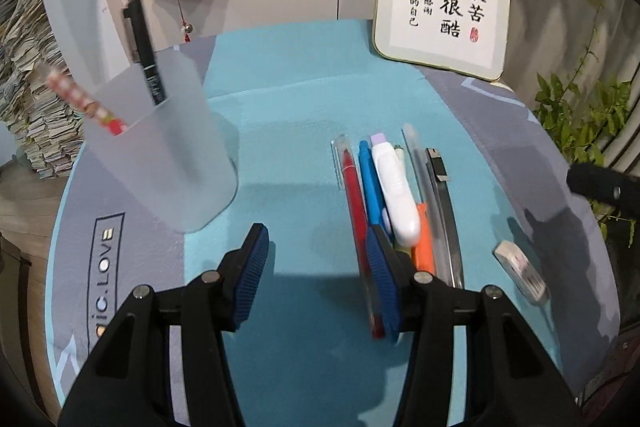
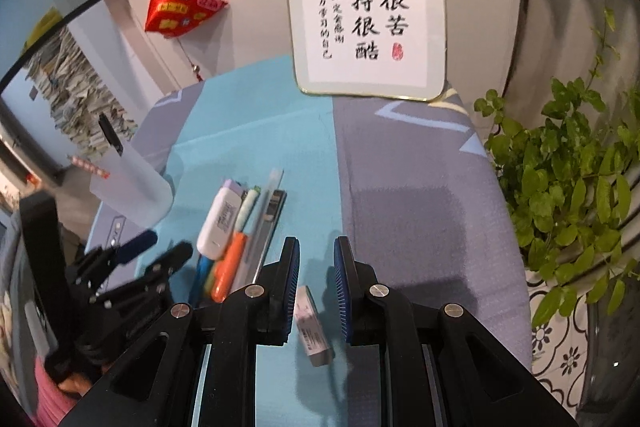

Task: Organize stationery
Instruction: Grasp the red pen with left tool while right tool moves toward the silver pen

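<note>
With R gripper [image 2: 316, 291] narrow over eraser [image 2: 314, 331], L gripper [image 1: 316, 275] wide and empty, I risk knocking eraser away.

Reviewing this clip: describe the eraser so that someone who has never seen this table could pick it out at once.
Start at the framed calligraphy panel at the back of the table and come forward along the row of pens lying side by side. The eraser lies alone just right of that row, nearest the camera, below the right gripper. It is the only short, pale block; its neighbours are all long and thin.
</note>
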`<state>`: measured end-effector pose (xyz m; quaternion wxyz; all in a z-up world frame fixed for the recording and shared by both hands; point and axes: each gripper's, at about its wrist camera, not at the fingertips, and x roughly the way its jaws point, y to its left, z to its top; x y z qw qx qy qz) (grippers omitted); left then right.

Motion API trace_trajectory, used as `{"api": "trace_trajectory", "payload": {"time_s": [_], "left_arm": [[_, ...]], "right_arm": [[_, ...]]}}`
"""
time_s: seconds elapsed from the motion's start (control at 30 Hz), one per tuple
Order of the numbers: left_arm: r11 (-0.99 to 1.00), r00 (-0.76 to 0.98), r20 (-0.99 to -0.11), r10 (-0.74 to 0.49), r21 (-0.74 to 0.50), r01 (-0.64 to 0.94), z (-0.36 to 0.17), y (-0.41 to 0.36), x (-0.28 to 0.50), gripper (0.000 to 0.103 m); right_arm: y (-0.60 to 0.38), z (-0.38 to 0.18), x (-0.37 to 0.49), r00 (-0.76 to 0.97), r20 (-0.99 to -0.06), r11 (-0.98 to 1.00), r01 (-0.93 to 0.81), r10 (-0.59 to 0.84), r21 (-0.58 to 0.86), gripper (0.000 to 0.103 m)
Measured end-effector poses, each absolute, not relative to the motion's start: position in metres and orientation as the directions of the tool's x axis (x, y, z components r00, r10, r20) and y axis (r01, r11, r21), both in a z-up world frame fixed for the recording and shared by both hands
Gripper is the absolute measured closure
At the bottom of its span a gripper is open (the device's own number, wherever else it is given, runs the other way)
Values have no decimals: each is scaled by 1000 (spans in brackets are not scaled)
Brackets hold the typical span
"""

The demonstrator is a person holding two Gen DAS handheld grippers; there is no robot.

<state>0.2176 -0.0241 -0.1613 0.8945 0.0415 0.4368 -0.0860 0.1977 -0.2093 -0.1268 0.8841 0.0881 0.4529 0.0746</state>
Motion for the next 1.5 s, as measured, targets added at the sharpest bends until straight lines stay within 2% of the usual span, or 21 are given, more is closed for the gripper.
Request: {"api": "trace_trajectory", "payload": {"time_s": [0.33,0.43,0.5,0.53,0.97,1.5], "left_arm": [[970,579,-804,-136,10,243,-173,-38,231,55],[968,569,-805,-167,-24,250,-172,-34,232,61],[966,564,-806,-180,-36,256,-172,-33,231,70],[966,561,-807,-184,-42,256,-172,-31,231,71],[971,577,-788,-215,-109,213,-164,-2,222,74],[969,579,-793,-190,-56,241,-170,-9,225,73]], "right_arm": [[-203,-141,212,541,-812,973,-57,218,223,86],[-197,-143,216,533,-819,975,-64,214,214,86],[-193,-144,220,525,-824,975,-68,214,210,86],[-191,-144,221,523,-825,976,-69,213,208,86],[-165,-152,237,497,-848,982,-60,185,179,86],[-146,-176,264,454,-889,998,6,59,69,86]]}}
